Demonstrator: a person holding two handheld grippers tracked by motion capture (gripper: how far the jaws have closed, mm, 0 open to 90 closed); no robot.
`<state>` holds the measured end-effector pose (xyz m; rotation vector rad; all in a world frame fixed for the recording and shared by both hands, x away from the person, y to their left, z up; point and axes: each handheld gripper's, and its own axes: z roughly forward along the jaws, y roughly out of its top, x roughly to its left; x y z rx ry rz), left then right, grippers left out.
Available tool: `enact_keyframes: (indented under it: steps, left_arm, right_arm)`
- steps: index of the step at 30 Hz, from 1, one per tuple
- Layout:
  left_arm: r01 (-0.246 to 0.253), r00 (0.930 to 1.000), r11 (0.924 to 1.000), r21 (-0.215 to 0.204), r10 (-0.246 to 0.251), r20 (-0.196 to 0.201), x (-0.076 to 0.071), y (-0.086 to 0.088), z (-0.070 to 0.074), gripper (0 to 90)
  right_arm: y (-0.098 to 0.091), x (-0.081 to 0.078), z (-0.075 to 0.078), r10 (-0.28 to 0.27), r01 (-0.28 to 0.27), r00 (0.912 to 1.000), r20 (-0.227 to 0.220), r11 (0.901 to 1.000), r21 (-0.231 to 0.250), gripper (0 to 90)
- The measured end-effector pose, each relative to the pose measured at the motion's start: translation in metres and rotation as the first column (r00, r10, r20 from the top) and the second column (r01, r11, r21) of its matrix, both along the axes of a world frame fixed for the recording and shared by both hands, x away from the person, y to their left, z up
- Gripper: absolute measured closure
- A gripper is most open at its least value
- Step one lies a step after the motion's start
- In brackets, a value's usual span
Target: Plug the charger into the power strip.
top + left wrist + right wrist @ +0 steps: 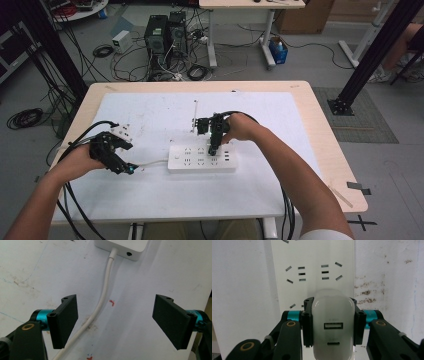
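A white power strip (201, 158) lies mid-table on a white sheet, its socket face (313, 272) up. My right gripper (333, 325) is shut on a white USB charger (333, 325), both jaws pressing its sides, and holds it just over the strip's sockets (214, 148). Whether the charger touches the strip I cannot tell. The strip's white cable (102, 297) runs from its end (122, 248) along the sheet between my left gripper's jaws. My left gripper (115, 320) is open above that cable, left of the strip (117, 155).
A small white adapter (121, 131) lies near the left hand. A thin white stick (194, 116) stands behind the strip. The wooden table's edges (320, 120) frame the white sheet (150, 115). Computers and cables sit on the floor beyond.
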<state>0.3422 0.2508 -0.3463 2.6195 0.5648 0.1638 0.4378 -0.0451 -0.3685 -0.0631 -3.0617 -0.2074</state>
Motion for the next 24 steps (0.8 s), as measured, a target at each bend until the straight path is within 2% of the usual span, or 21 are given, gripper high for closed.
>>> enact_keyframes:
  steps: [3, 5, 7, 9, 12, 14, 16, 17, 18, 23, 24]
  left_arm:
    - [0.007, 1.0, 1.0, 0.003, -0.007, 0.005, 0.0, -0.002, 0.0, 20.7]
    - [0.008, 1.0, 1.0, 0.002, -0.008, 0.006, 0.0, -0.002, 0.0, 20.8]
    - [0.002, 1.0, 0.9999, -0.01, -0.002, 0.006, 0.0, -0.002, -0.001, 20.7]
    - [0.007, 0.9999, 1.0, 0.0, -0.007, 0.008, 0.0, -0.001, -0.001, 20.8]
    - [0.003, 1.0, 1.0, -0.006, -0.003, 0.005, -0.001, 0.001, -0.001, 20.8]
    - [-0.003, 1.0, 0.9999, -0.01, 0.003, 0.007, -0.001, 0.003, -0.001, 20.8]
    - [-0.004, 1.0, 0.9999, -0.009, 0.004, 0.004, -0.001, 0.004, -0.002, 20.7]
    - [-0.004, 1.0, 1.0, -0.009, 0.004, 0.006, 0.0, 0.004, -0.002, 20.7]
    - [-0.006, 1.0, 0.9999, -0.012, 0.006, 0.007, -0.001, 0.004, -0.002, 20.7]
    - [-0.007, 1.0, 0.9999, -0.008, 0.007, 0.004, 0.001, 0.005, -0.002, 20.7]
    - [-0.008, 1.0, 0.9999, -0.013, 0.008, 0.003, 0.0, 0.004, -0.002, 20.7]
  right_arm:
    - [0.005, -0.013, 0.0, 0.026, -0.024, 0.9964, 0.081, 0.9993, -0.029, 62.7]
    - [0.008, -0.024, -0.001, 0.058, -0.049, 0.9858, 0.158, 0.9972, -0.057, 62.7]
    - [0.009, -0.032, -0.003, 0.066, -0.053, 0.9772, 0.202, 0.9961, -0.07, 62.7]
    - [0.007, -0.028, -0.002, 0.049, -0.04, 0.9822, 0.181, 0.9979, -0.051, 62.7]
    - [0.002, -0.017, -0.003, 0.018, -0.017, 0.9934, 0.114, 0.9998, -0.009, 62.7]
    - [0.002, -0.018, -0.003, 0.015, -0.014, 0.9925, 0.121, 0.9999, -0.003, 62.8]
    - [0.003, -0.027, -0.005, 0.026, -0.023, 0.9838, 0.178, 0.9996, -0.014, 62.7]
    - [0.002, -0.03, -0.005, 0.017, -0.015, 0.9815, 0.191, 0.9998, -0.008, 62.7]
    - [-0.001, -0.028, -0.005, 0.007, -0.009, 0.9838, 0.179, 0.9999, 0.014, 62.8]
    - [0.0, -0.018, -0.005, 0.015, -0.016, 0.9927, 0.12, 0.9998, 0.01, 62.8]
    - [-0.002, -0.015, -0.006, 0.019, -0.021, 0.9947, 0.101, 0.9995, 0.022, 62.8]
